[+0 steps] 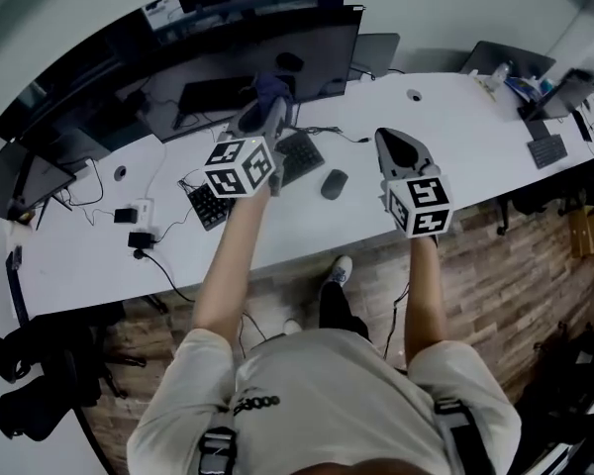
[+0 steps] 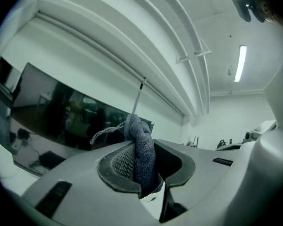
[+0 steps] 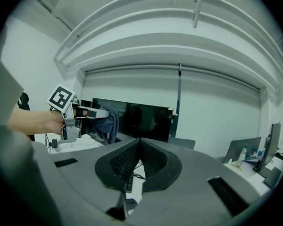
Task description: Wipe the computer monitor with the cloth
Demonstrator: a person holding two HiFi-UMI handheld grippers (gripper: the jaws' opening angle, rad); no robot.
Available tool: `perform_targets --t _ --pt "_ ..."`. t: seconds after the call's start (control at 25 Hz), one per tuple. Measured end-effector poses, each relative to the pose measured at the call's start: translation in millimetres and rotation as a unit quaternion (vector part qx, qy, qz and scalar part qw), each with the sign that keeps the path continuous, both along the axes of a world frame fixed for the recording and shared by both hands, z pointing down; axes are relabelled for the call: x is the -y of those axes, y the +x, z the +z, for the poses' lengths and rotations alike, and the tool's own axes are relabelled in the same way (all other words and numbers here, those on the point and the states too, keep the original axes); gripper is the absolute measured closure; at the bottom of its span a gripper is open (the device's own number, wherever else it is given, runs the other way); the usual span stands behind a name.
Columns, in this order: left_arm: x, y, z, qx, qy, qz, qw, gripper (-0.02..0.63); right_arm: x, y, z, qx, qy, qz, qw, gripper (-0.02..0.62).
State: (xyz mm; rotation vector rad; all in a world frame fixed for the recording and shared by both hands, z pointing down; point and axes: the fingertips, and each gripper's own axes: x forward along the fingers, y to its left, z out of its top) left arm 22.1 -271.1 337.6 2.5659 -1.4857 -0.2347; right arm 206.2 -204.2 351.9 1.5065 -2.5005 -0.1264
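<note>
Two grippers are held up over one long white tabletop (image 1: 455, 156) that curves along the wall; a wood-plank floor (image 1: 515, 265) lies below its near edge. A strip light (image 2: 239, 62) glows on the white ceiling.

Left gripper (image 1: 260, 119) is clamped on the blue-grey cloth (image 2: 142, 147) — bunched between its jaws, one end poking past the tips. The dark monitor (image 1: 267, 67) stands just ahead of it; contact cannot be told.

Right gripper (image 3: 140, 142) has its jaws pressed together, empty, with the monitor ahead and to its left.

A black keyboard (image 1: 302, 156) lies under the left gripper, partly hidden by it. A mouse (image 1: 334, 183) lies below, between the two grippers. Cables (image 1: 158, 236) trail to the left gripper's left — a laptop (image 1: 505, 59) sits well off to the right gripper's right.
</note>
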Motion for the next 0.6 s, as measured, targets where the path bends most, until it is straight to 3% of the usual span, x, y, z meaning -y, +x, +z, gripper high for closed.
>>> perform_targets --t 0.32,0.48,0.6 --pt "-125.5 -87.9 -1.8 0.104 0.022 -0.029 0.9939 0.517 -81.9 -90.1 -4.7 -0.014 0.007 -0.065 0.998 0.601" --pt "-177.2 -110.6 -2.4 0.167 0.028 -0.042 0.9847 0.517 -117.5 -115.0 -17.0 -0.02 0.02 -0.086 0.996 0.601" --pt "-212.6 -118.2 -3.6 0.194 0.033 -0.034 0.9799 0.517 -141.8 -129.0 -23.9 -0.028 0.029 -0.098 0.994 0.601"
